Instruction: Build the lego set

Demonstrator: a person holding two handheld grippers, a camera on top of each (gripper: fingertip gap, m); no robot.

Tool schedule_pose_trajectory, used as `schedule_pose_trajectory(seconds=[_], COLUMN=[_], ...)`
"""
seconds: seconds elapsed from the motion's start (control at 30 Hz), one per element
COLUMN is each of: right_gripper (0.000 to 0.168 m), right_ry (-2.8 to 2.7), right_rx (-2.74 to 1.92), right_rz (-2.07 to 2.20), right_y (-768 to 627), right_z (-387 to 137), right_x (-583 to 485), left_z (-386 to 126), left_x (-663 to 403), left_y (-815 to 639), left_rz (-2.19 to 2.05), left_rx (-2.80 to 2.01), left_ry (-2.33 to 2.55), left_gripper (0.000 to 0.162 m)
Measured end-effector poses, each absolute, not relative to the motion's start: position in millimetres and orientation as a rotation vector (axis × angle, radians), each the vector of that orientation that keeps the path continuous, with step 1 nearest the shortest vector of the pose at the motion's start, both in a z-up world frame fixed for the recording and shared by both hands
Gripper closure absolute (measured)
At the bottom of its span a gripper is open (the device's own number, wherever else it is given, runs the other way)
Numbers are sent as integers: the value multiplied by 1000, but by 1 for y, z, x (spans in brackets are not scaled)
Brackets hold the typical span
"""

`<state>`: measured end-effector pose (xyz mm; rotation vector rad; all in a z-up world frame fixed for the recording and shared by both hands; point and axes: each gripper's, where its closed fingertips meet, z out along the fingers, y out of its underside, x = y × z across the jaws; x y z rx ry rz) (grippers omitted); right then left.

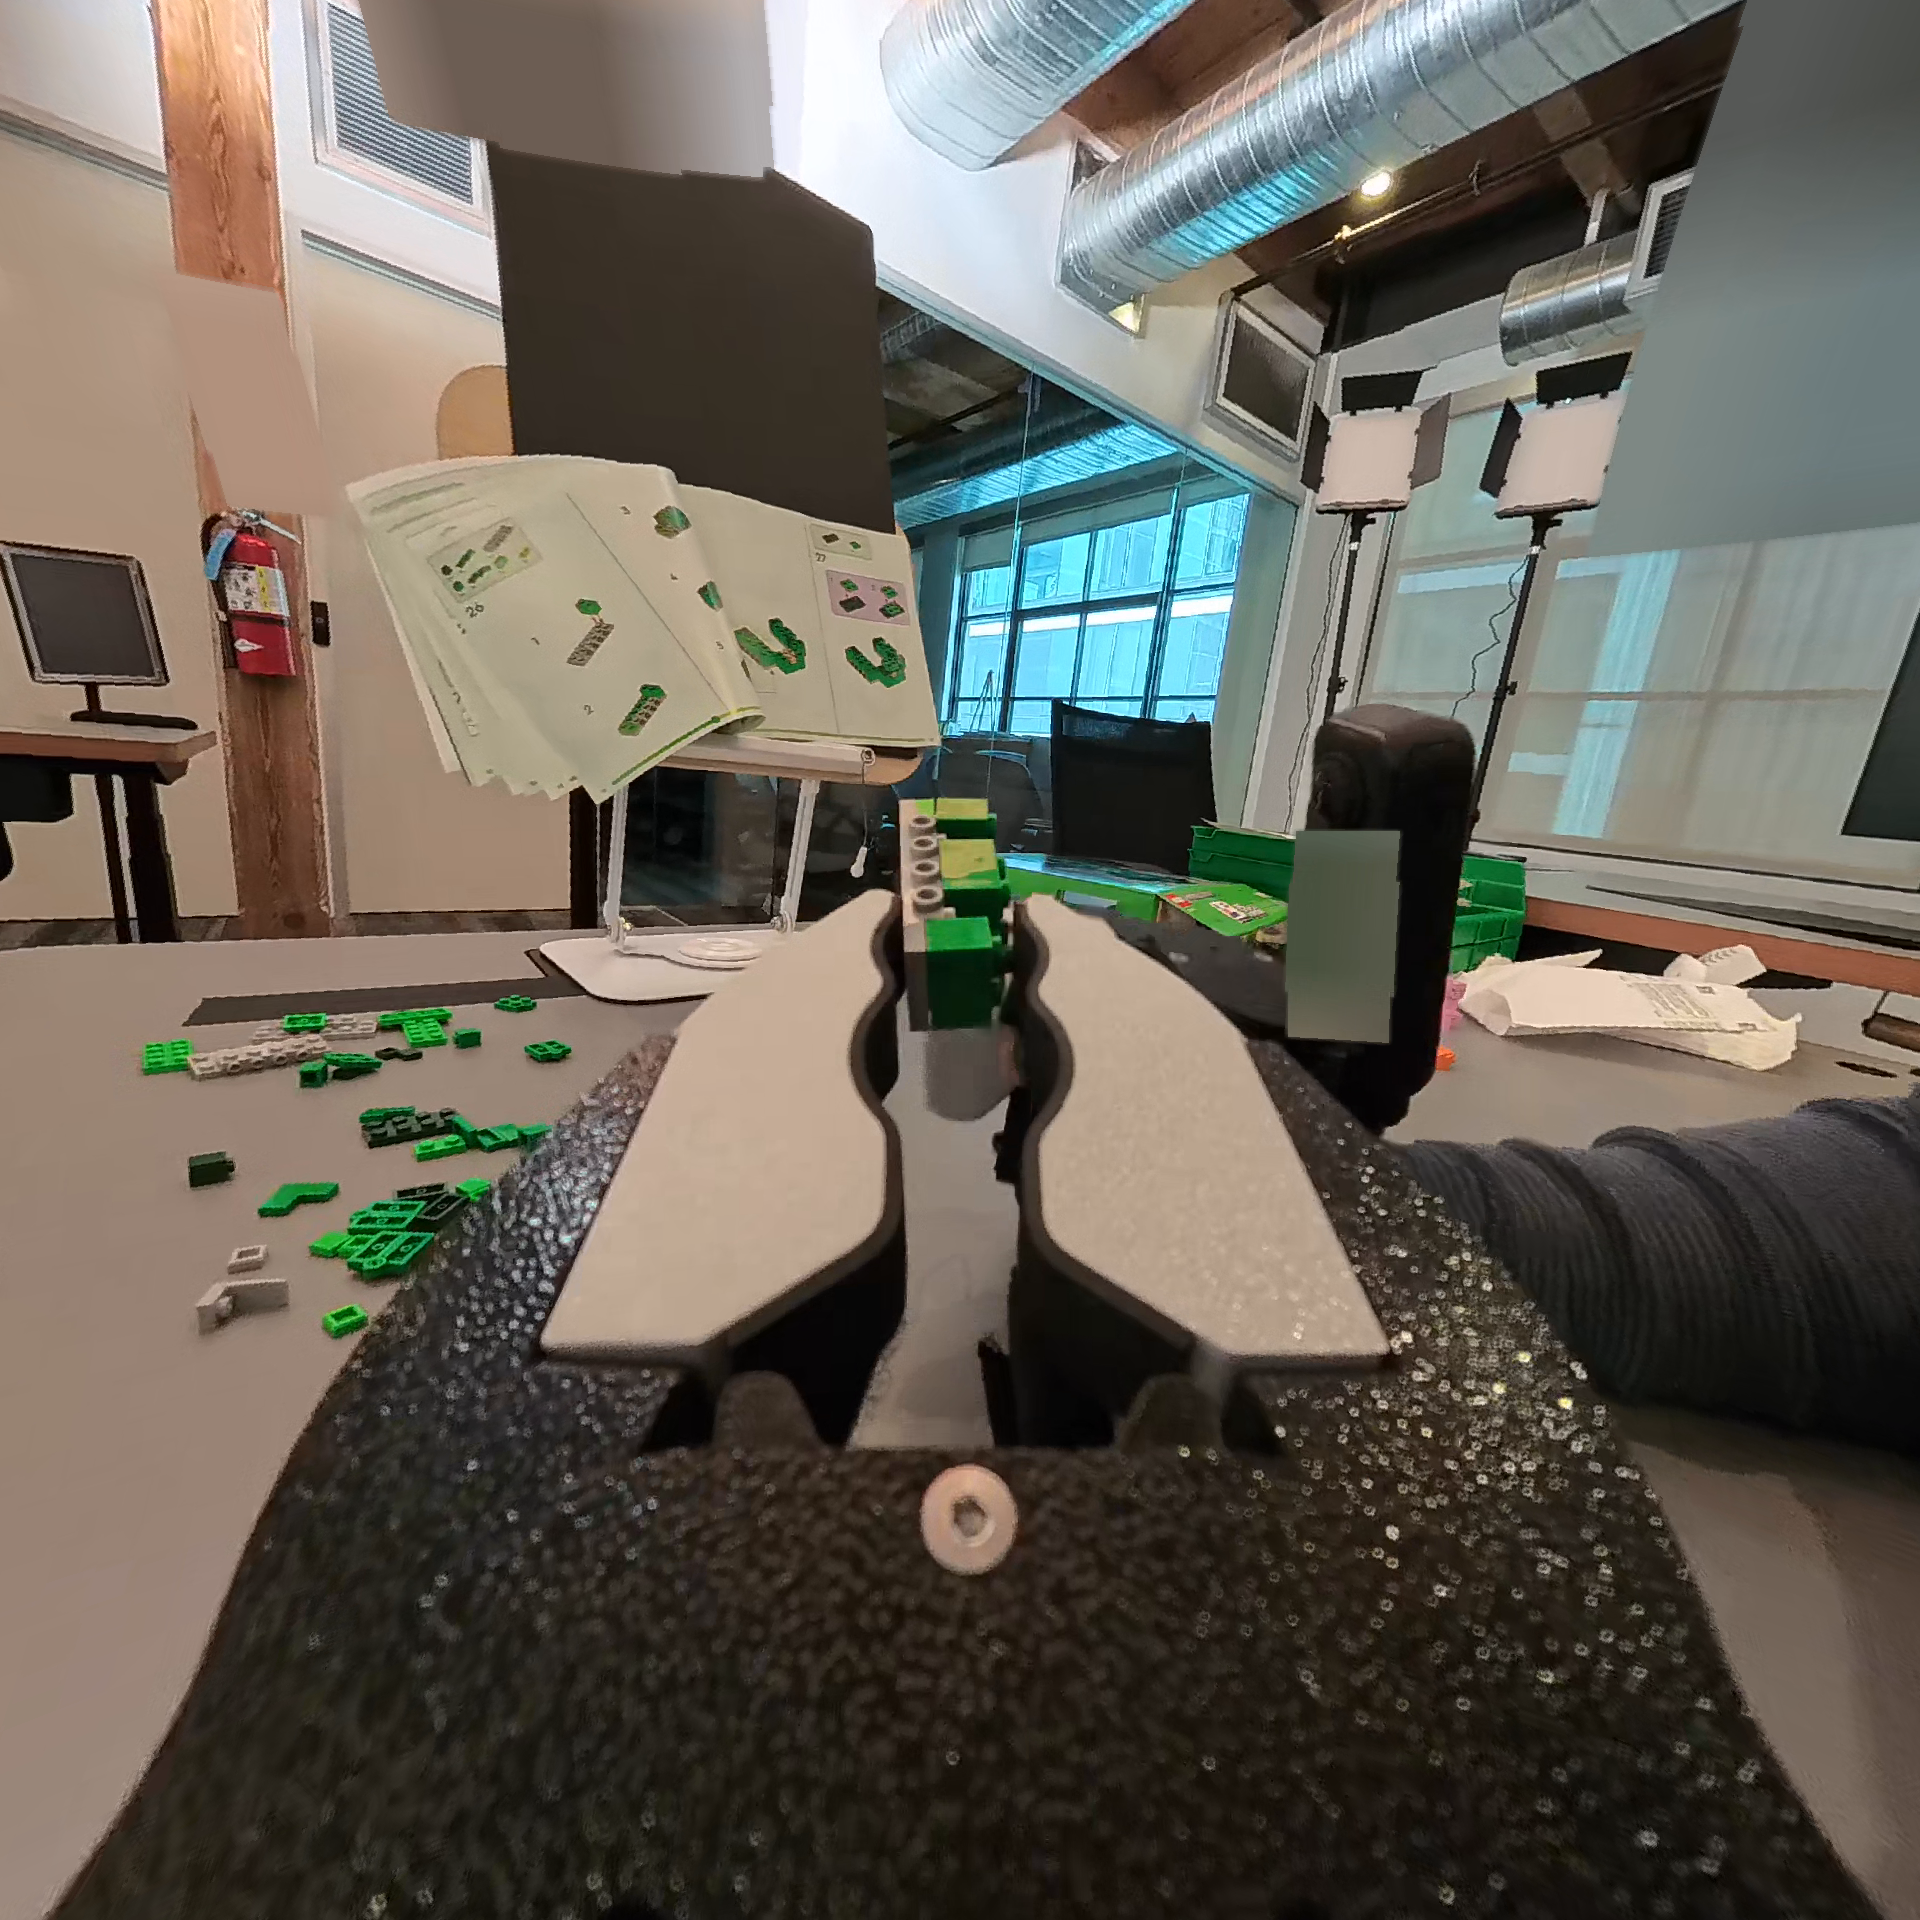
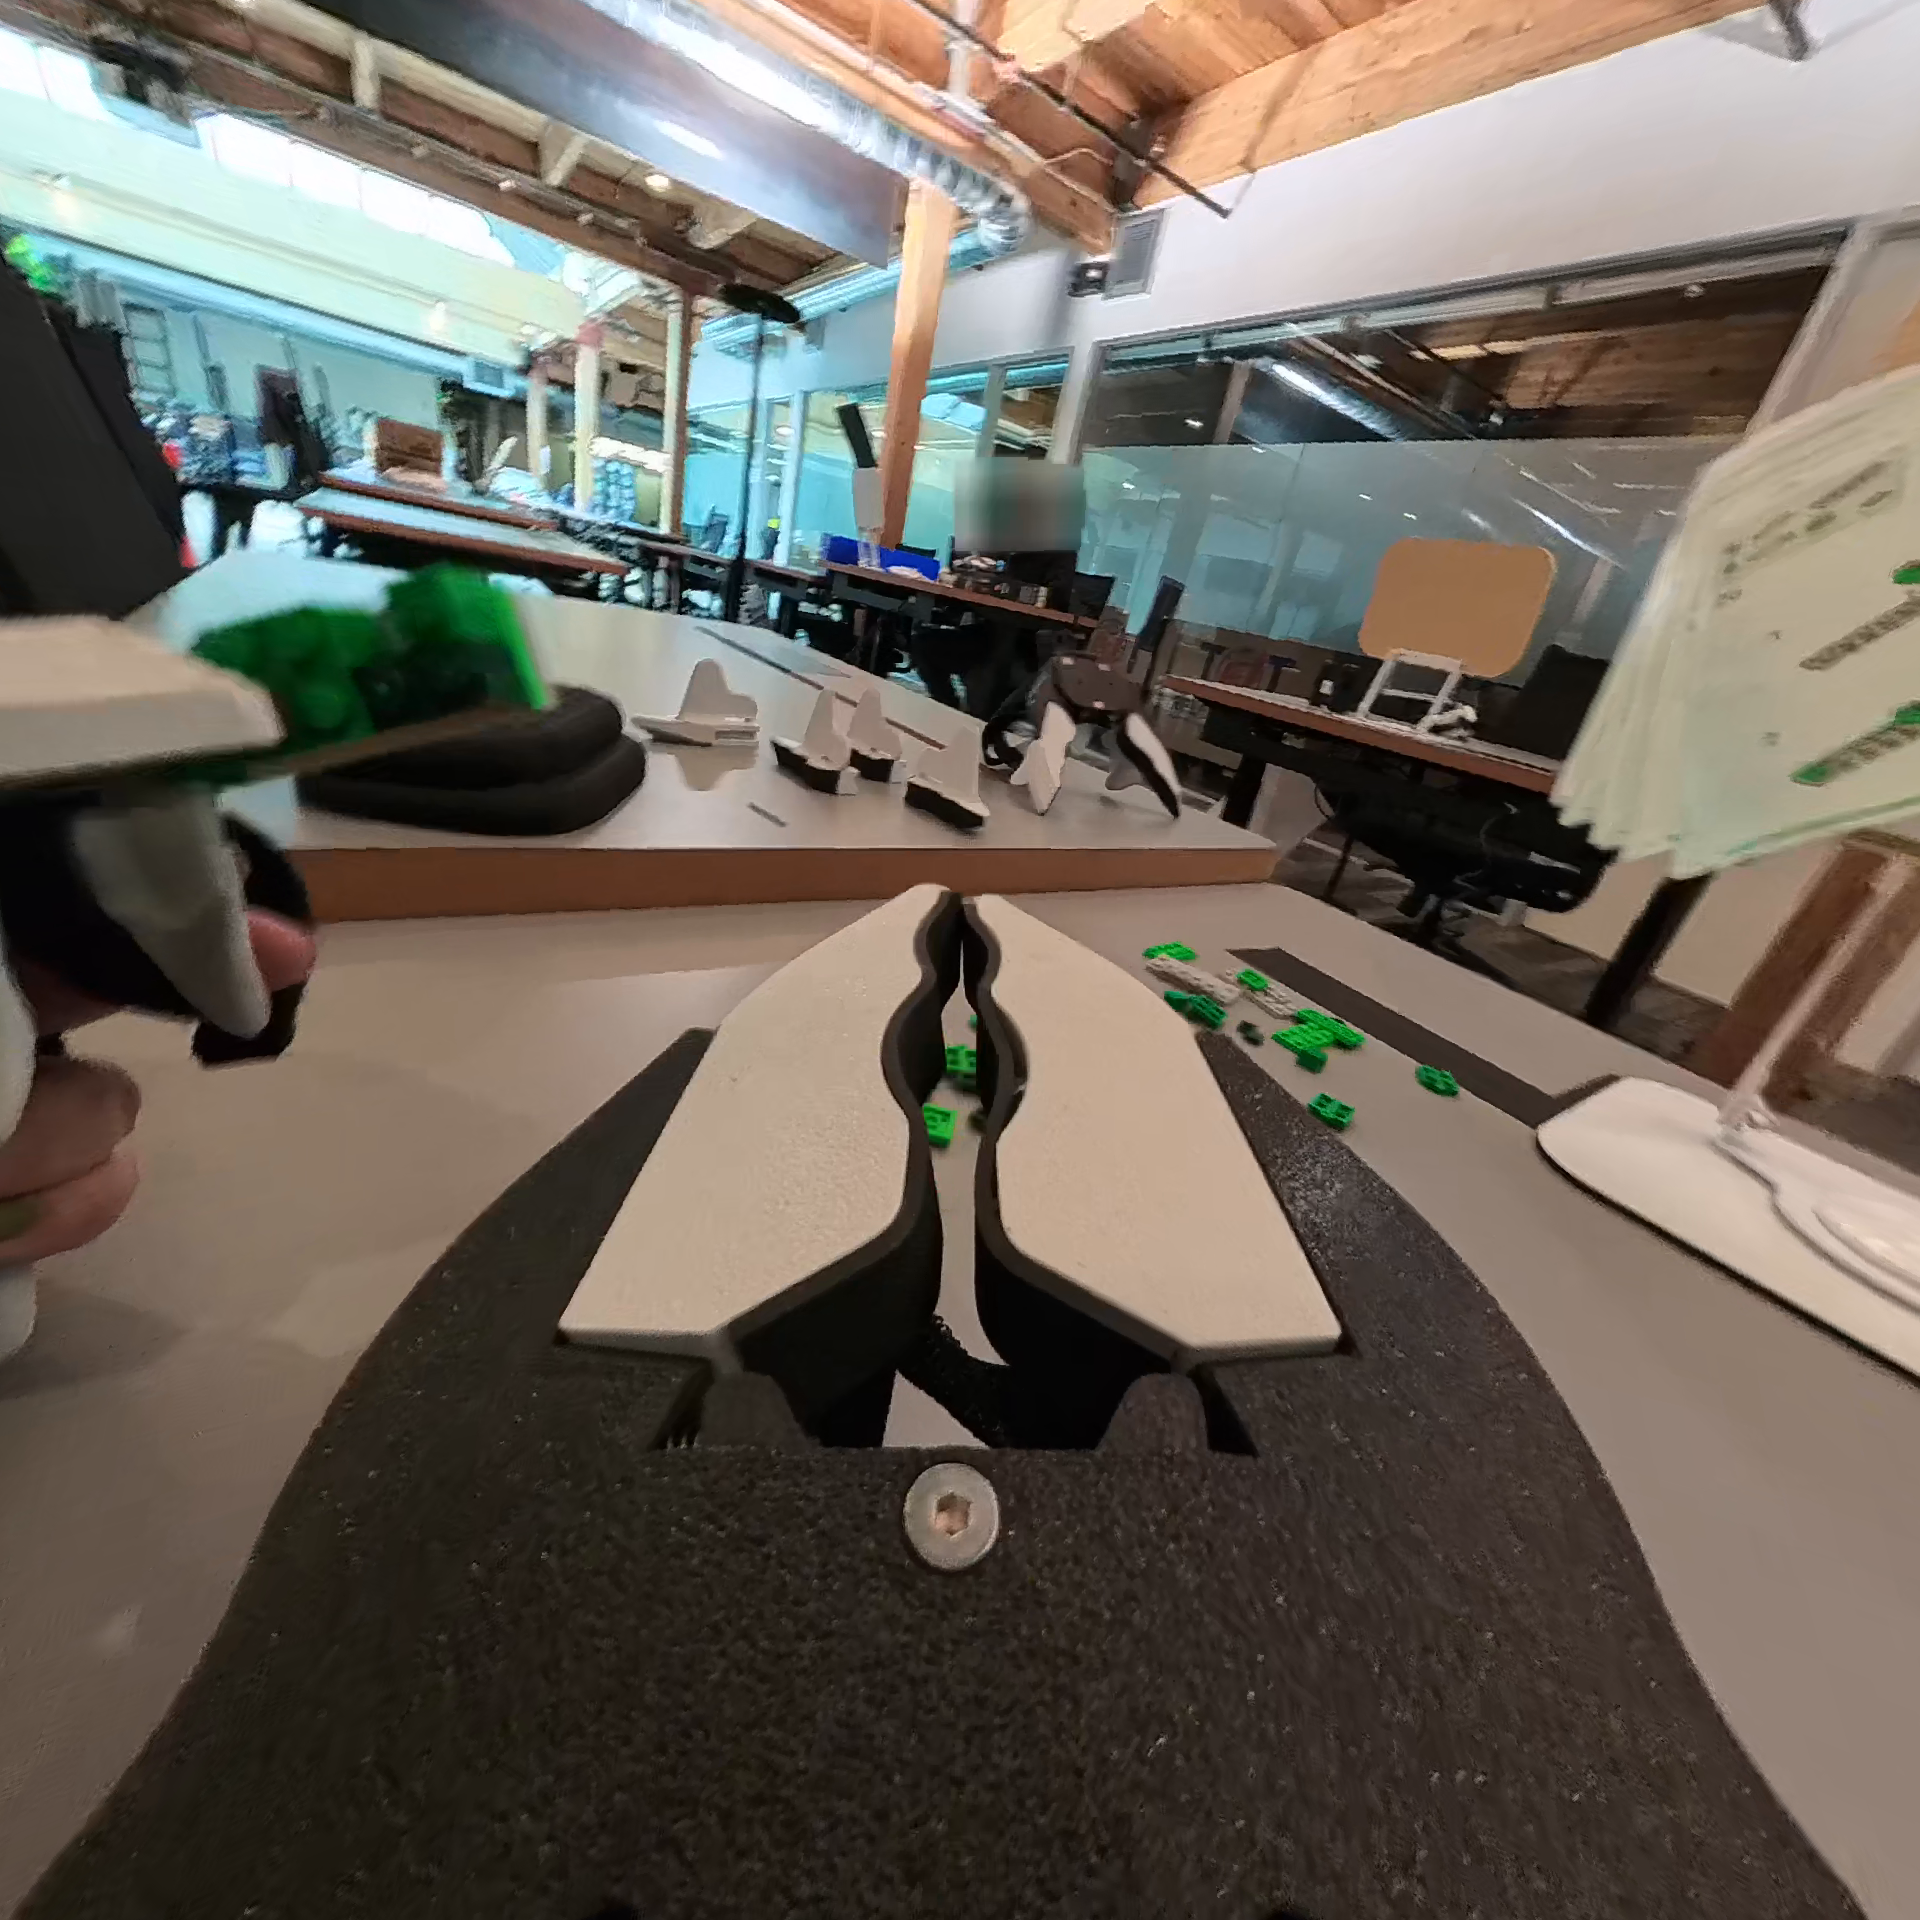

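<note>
My left gripper (image 1: 956,920) is shut on a lego assembly (image 1: 961,966) of green and lime bricks with a grey studded strip, held upright above the grey table (image 1: 125,1403). It also shows blurred at the left of the right wrist view (image 2: 395,655). My right gripper (image 2: 961,920) is shut with nothing visible between its tips, low over the table. Loose green and grey bricks (image 1: 374,1143) lie to the left of the left gripper and just beyond the right gripper (image 2: 1299,1029). The open instruction booklet (image 1: 644,623) rests on a white stand.
The stand's white base (image 2: 1714,1195) sits on the table at right. A person's sleeve (image 1: 1662,1247) and hand (image 2: 62,1143) are close by. A green box (image 1: 1205,904) and crumpled white paper (image 1: 1621,997) lie at the back right. Another table (image 2: 727,821) stands behind. The gap from one gripper's tips to the other's is roughly 9 cm.
</note>
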<state>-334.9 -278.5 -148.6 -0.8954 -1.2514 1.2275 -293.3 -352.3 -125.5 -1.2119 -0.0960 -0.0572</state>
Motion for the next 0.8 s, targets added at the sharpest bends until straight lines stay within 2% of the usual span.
schedule_pose_trajectory(seconds=[0.13,0.33,0.5,0.8], right_gripper=[168,168,168,168], right_ry=[-1107,-774,-637,-693], right_rx=[-891,-1046,-1227,-1230], right_rz=[1060,674,514,393], right_y=[-228,-51,38,47], right_z=[-112,-55,-59,-74], right_x=[-343,-388,-419,-462], left_z=[-127,-128,-130,-132], left_x=[-296,-296,-297,-296], left_y=[-354,-352,-351,-350], left_rz=[-60,-64,-56,-69], left_rx=[-1216,-1226,-1236,-1246], left_ry=[-109,-109,-115,-114], left_gripper=[143,143,143,143])
